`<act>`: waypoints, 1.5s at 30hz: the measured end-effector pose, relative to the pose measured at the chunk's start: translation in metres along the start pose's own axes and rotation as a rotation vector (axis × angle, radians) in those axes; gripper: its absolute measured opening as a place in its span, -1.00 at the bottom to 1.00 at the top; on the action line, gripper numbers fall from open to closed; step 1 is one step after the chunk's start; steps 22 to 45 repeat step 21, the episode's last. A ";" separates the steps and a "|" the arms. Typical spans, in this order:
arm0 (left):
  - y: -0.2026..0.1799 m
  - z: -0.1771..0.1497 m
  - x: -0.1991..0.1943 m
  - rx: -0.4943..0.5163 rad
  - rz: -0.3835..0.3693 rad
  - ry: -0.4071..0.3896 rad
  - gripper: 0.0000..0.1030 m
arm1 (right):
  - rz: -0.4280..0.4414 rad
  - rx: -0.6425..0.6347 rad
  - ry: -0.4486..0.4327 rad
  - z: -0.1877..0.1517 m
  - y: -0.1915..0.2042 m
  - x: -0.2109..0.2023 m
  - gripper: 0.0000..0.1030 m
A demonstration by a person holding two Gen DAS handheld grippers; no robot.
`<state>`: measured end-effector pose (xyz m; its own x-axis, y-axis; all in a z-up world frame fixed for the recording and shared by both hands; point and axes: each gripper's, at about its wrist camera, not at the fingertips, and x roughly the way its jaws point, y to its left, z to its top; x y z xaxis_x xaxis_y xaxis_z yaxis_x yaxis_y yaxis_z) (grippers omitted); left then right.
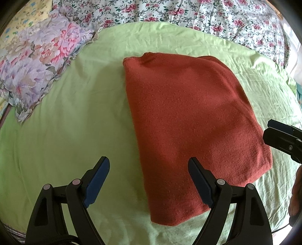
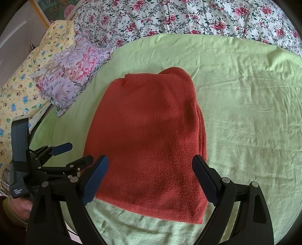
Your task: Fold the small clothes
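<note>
A rust-red knit garment (image 1: 190,120) lies folded into a long rectangle on the light green sheet (image 1: 71,120); it also shows in the right wrist view (image 2: 149,143). My left gripper (image 1: 149,167) is open and empty, hovering over the garment's near left edge. My right gripper (image 2: 150,165) is open and empty, above the garment's near end. The right gripper's fingertips (image 1: 283,135) show at the right edge of the left view. The left gripper (image 2: 73,154) shows open at the left of the right view.
A purple floral pillow (image 1: 35,69) lies at the left on the sheet, and a yellow printed cushion (image 2: 22,88) lies beyond it. A white floral quilt (image 1: 188,17) runs along the far side. The green sheet (image 2: 245,116) extends to the right of the garment.
</note>
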<state>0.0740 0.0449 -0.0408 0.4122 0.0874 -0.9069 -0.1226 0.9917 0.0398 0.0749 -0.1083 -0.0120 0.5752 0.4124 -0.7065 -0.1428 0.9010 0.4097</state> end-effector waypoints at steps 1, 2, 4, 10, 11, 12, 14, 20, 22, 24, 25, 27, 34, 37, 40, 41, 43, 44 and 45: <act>0.000 0.000 0.000 0.003 0.003 -0.004 0.66 | 0.001 0.001 0.000 0.000 0.000 0.000 0.75; -0.001 0.000 -0.001 0.007 0.005 -0.006 0.66 | 0.002 -0.001 -0.001 0.000 -0.001 0.000 0.75; -0.001 0.000 0.000 0.005 0.003 -0.004 0.66 | 0.002 -0.002 0.000 0.002 -0.001 0.001 0.75; 0.001 0.002 0.000 -0.002 0.008 -0.008 0.66 | -0.002 0.002 0.001 0.009 -0.001 0.004 0.75; 0.002 0.002 0.000 -0.002 0.010 -0.009 0.66 | -0.003 0.003 0.001 0.008 -0.002 0.004 0.75; 0.002 0.002 0.000 -0.002 0.013 -0.010 0.66 | -0.005 0.006 0.002 0.008 -0.002 0.004 0.75; 0.002 0.001 -0.001 -0.006 0.013 -0.011 0.66 | -0.006 0.012 0.001 0.006 -0.002 0.005 0.75; 0.003 0.001 -0.003 -0.008 0.017 -0.017 0.66 | -0.007 0.008 -0.002 0.005 -0.002 0.005 0.75; 0.003 0.001 -0.003 -0.011 0.016 -0.019 0.66 | -0.007 0.007 -0.004 0.006 -0.002 0.005 0.75; 0.003 0.001 -0.003 -0.011 0.016 -0.019 0.66 | -0.007 0.007 -0.004 0.006 -0.002 0.005 0.75; 0.003 0.001 -0.003 -0.011 0.016 -0.019 0.66 | -0.007 0.007 -0.004 0.006 -0.002 0.005 0.75; 0.003 0.001 -0.003 -0.011 0.016 -0.019 0.66 | -0.007 0.007 -0.004 0.006 -0.002 0.005 0.75; 0.003 0.001 -0.003 -0.011 0.016 -0.019 0.66 | -0.007 0.007 -0.004 0.006 -0.002 0.005 0.75; 0.003 0.001 -0.003 -0.011 0.016 -0.019 0.66 | -0.007 0.007 -0.004 0.006 -0.002 0.005 0.75; 0.003 0.001 -0.003 -0.011 0.016 -0.019 0.66 | -0.007 0.007 -0.004 0.006 -0.002 0.005 0.75; 0.003 0.001 -0.003 -0.011 0.016 -0.019 0.66 | -0.007 0.007 -0.004 0.006 -0.002 0.005 0.75; 0.003 0.001 -0.003 -0.011 0.016 -0.019 0.66 | -0.007 0.007 -0.004 0.006 -0.002 0.005 0.75; 0.003 0.001 -0.003 -0.011 0.016 -0.019 0.66 | -0.007 0.007 -0.004 0.006 -0.002 0.005 0.75; 0.003 0.001 -0.003 -0.011 0.016 -0.019 0.66 | -0.007 0.007 -0.004 0.006 -0.002 0.005 0.75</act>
